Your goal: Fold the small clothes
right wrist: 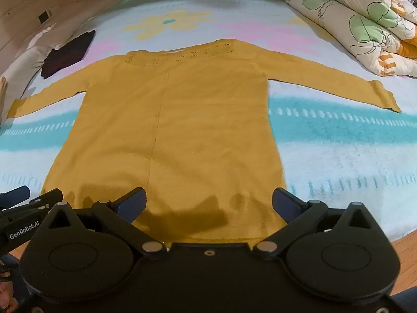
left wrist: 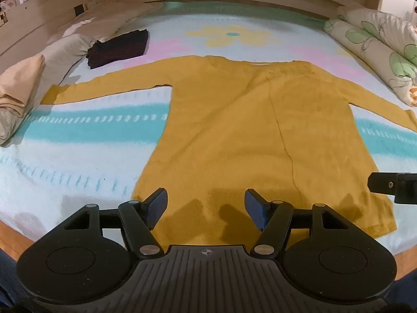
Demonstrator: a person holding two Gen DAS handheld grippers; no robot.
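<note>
A mustard-yellow long-sleeved knit top (left wrist: 234,120) lies spread flat on the bed, both sleeves stretched out sideways and the hem toward me. My left gripper (left wrist: 206,207) hovers open above the hem's left part, nothing between its fingers. In the right wrist view the same top (right wrist: 182,120) fills the middle. My right gripper (right wrist: 208,204) stands wide open above the hem's right part, empty. The right gripper's tip shows at the right edge of the left wrist view, and the left gripper (right wrist: 23,203) shows at the lower left of the right wrist view.
A folded dark garment (left wrist: 118,48) lies at the far left of the bed beside pillows (left wrist: 23,88). A rolled floral quilt (right wrist: 365,20) lies along the right side. The flowered bedspread (left wrist: 78,156) covers the bed; the wooden bed edge (right wrist: 406,255) is near me.
</note>
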